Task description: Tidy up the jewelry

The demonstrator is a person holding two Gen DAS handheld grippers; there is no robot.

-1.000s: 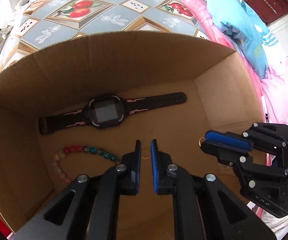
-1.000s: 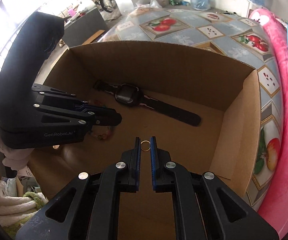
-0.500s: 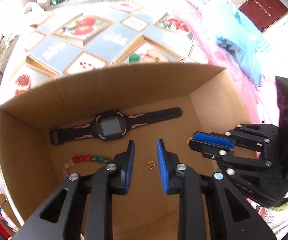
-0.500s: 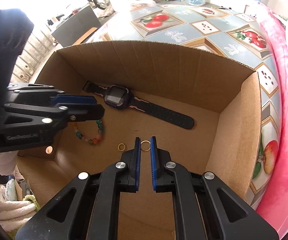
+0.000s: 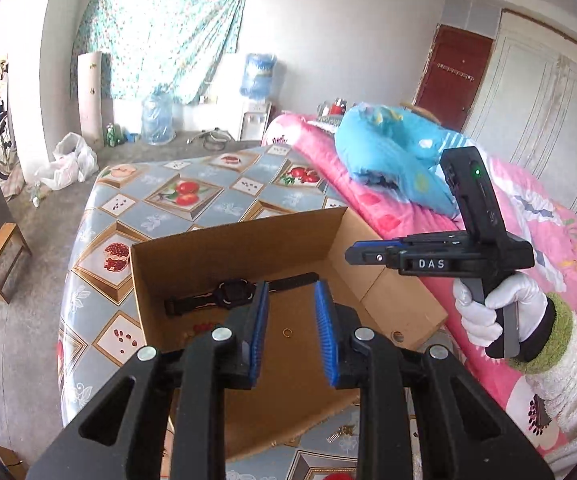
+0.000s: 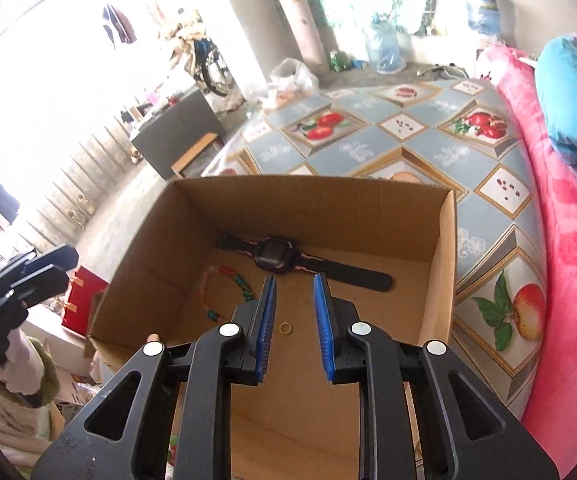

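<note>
Both claws, left (image 5: 290, 316) and right (image 6: 294, 308), have just opened, grasping nothing. A ring (image 6: 285, 327) lies loose on the box (image 6: 444, 264) floor near the watch (image 6: 274, 254).

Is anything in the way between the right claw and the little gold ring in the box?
No, nothing visible. The right claw hangs open above the gold ring, which lies alone on the cardboard box floor. The watch and bead bracelet lie off to the side.

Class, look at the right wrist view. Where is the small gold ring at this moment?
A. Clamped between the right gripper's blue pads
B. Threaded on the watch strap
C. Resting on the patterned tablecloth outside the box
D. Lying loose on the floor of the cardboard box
D: the gold ring lies on the cardboard box floor, seen between the open right gripper fingers, touching neither pad.
</note>
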